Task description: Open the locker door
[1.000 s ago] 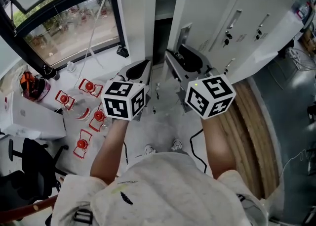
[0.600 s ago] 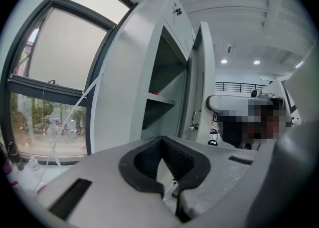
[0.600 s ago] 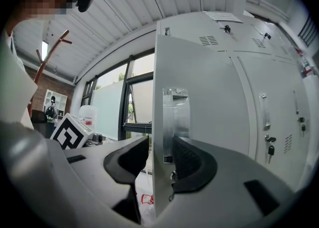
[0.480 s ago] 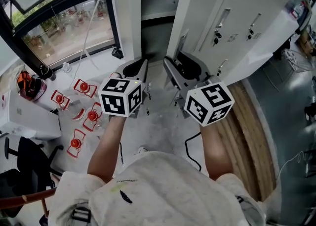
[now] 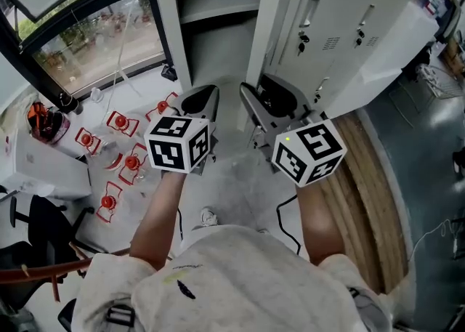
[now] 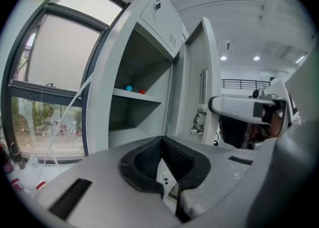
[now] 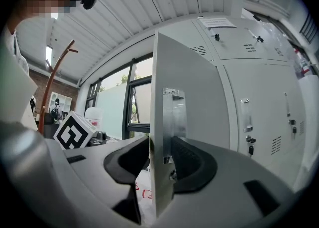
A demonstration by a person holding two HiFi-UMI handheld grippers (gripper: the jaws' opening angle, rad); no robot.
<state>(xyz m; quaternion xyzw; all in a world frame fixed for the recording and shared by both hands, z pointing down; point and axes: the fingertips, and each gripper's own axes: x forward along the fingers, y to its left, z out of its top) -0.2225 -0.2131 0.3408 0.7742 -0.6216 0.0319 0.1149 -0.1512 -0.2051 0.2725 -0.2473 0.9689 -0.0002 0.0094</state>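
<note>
The white locker door point(image 5: 269, 11) stands swung out, edge-on to me, beside the open compartment point(image 5: 218, 40). My right gripper point(image 5: 256, 102) is shut on the door's free edge. In the right gripper view the door point(image 7: 187, 87) runs up between the black pads point(image 7: 192, 164), with its metal latch plate point(image 7: 173, 117) just above them. My left gripper point(image 5: 197, 102) hovers to the left of the door, shut with nothing in it. Its pads point(image 6: 149, 164) meet in a V. A shelf point(image 6: 137, 95) inside carries a small blue thing point(image 6: 129, 88) and a red one point(image 6: 141, 92).
Closed lockers point(image 5: 349, 25) with handles and keys continue to the right. Red-capped items point(image 5: 120, 152) lie on the floor at left, below a large window point(image 5: 87, 40). A black cable point(image 5: 287, 211) runs over the floor. A wooden strip point(image 5: 370, 178) borders the right side.
The door has swung wider with the right gripper on its edge. More of the compartment and its shelf shows now. The left gripper stayed beside the door.
</note>
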